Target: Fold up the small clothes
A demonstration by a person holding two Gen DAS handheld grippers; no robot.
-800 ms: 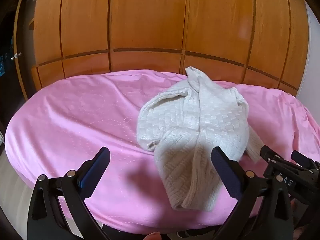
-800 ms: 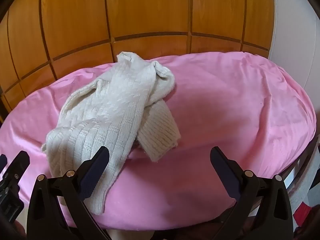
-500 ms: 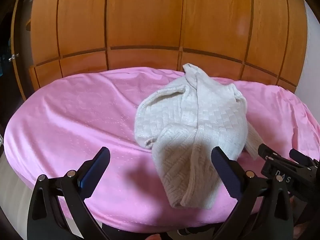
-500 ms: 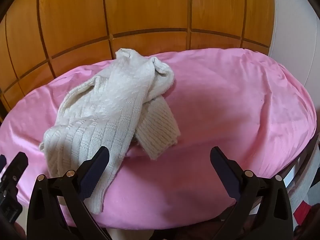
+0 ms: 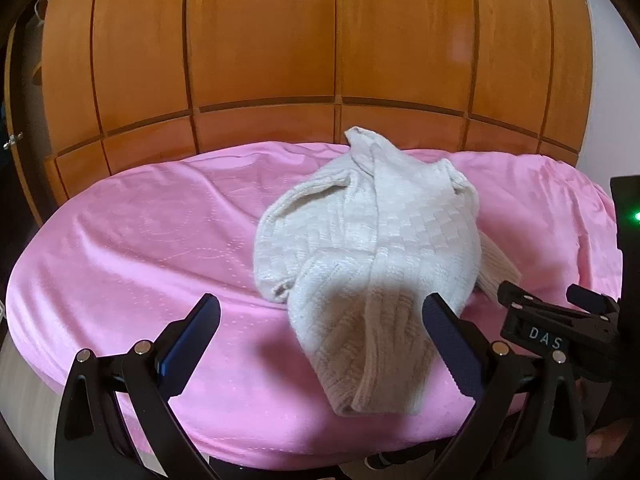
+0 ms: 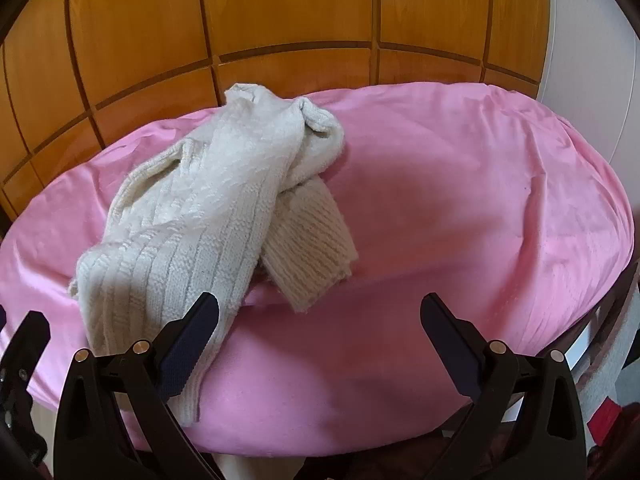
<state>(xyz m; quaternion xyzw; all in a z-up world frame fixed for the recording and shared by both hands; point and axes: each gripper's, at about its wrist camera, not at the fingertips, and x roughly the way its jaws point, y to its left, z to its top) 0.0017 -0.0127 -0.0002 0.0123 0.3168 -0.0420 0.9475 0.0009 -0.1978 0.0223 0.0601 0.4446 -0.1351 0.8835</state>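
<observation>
Two near, low wrist views toward the wardrobe (image 5: 260, 40), sharing the sweater (image 5: 372, 248) (seemingly side by side)

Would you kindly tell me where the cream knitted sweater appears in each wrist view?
Left wrist view: cream knitted sweater lies right of centre, its near end between the open jaws.
Right wrist view: it lies at left, behind the left jaw.
Shared landmark: the pink cover beneath it.
</observation>
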